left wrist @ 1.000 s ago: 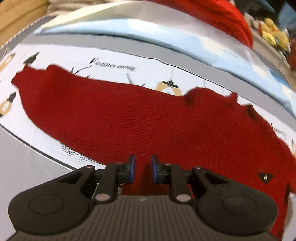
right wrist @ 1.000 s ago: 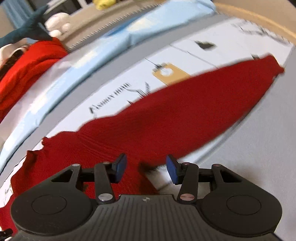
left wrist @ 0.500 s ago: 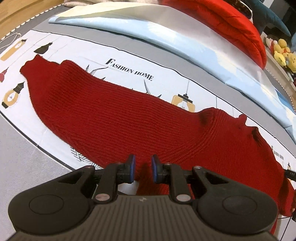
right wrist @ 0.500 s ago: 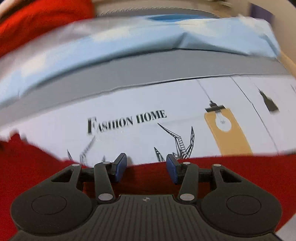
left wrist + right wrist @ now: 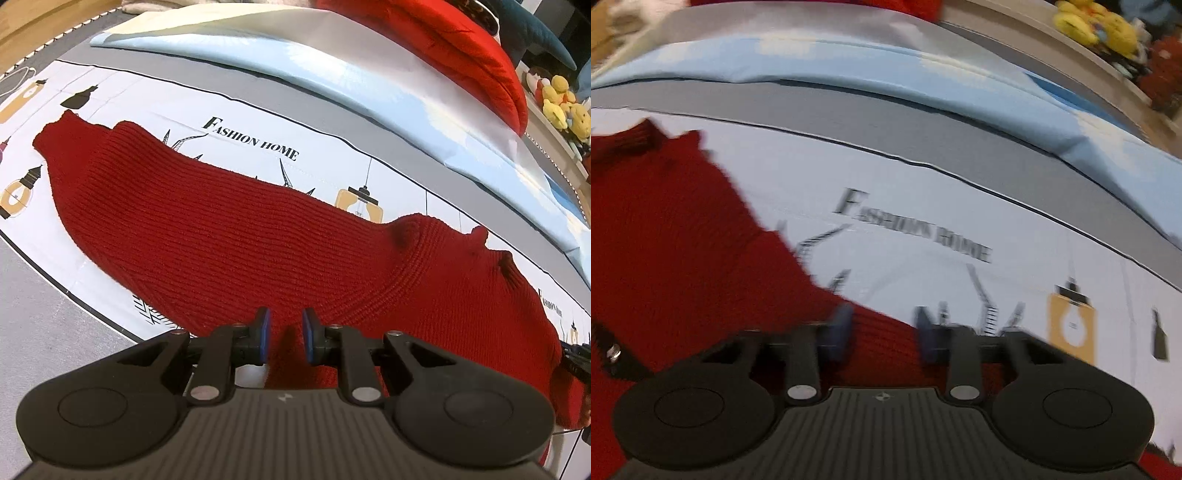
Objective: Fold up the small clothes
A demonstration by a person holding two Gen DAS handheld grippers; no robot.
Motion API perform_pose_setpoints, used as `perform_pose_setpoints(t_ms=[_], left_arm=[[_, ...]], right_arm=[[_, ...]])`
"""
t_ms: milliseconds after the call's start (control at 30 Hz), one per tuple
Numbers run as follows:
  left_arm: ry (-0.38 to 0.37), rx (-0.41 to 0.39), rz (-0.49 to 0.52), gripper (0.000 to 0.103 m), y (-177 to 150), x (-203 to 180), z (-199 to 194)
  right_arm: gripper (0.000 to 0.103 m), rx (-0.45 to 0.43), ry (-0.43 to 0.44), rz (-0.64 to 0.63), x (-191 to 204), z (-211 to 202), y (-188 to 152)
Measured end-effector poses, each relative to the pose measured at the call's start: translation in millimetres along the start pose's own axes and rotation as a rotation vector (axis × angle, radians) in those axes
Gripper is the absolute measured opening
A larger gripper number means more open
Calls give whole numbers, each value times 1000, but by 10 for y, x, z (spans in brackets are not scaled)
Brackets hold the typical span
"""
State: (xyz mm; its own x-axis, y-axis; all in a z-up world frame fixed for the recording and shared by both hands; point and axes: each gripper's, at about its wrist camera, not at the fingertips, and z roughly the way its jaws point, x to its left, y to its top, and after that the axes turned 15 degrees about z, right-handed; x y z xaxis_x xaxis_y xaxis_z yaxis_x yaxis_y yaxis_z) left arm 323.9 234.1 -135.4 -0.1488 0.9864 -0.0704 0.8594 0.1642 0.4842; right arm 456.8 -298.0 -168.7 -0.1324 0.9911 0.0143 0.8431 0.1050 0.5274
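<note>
A red knit sweater (image 5: 258,240) lies spread across a printed bedsheet (image 5: 147,110), one sleeve stretched to the far left. My left gripper (image 5: 285,338) sits at its near edge, its jaws narrow, shut on a fold of the red knit. In the blurred right wrist view the sweater (image 5: 683,240) fills the left side. My right gripper (image 5: 882,332) is over the sweater's far edge. Its jaws are closing, still apart, with red knit between them and the pads clear of it.
The sheet (image 5: 923,192) carries "FASHION HOME" lettering and lamp drawings. Behind it lies a light blue quilt (image 5: 332,70) with a bright red padded cover (image 5: 461,44) beyond. Yellow plush toys (image 5: 561,99) sit on a ledge at the far right.
The right gripper swept across the sweater and rolled, ending at its far edge by the lettering. The left gripper stayed put, holding the knit.
</note>
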Motion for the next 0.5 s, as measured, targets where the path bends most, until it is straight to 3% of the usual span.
perform_pose_setpoints(t_ms=[33,100,200,333,400,467,500], left_arm=[[0,0,2,20,1,-1,0],[-1,-2,6,20,1,-7,-2],[0,-7,11,20,3,-17,-3],[-5,-2,18,20,-1,-27,21],[-18,2,24,20,-4,-35,39],[-34,6,17,20,-6,-21,58],[-39,7,9,20,-7,-8,69]], right_arm=[[10,-6,10,-33,26,-14,-32],[5,-9,22,-75,55,-29,-46],[3,-79,11,-22,-54,-91,8],[0,-250,-275,93,-177,-109,-9],[0,-208,-216,187,-230,-129,-31],[5,-287,-191,197,-121,-302,-113],[5,-329,-129,206,-48,-417,-173]])
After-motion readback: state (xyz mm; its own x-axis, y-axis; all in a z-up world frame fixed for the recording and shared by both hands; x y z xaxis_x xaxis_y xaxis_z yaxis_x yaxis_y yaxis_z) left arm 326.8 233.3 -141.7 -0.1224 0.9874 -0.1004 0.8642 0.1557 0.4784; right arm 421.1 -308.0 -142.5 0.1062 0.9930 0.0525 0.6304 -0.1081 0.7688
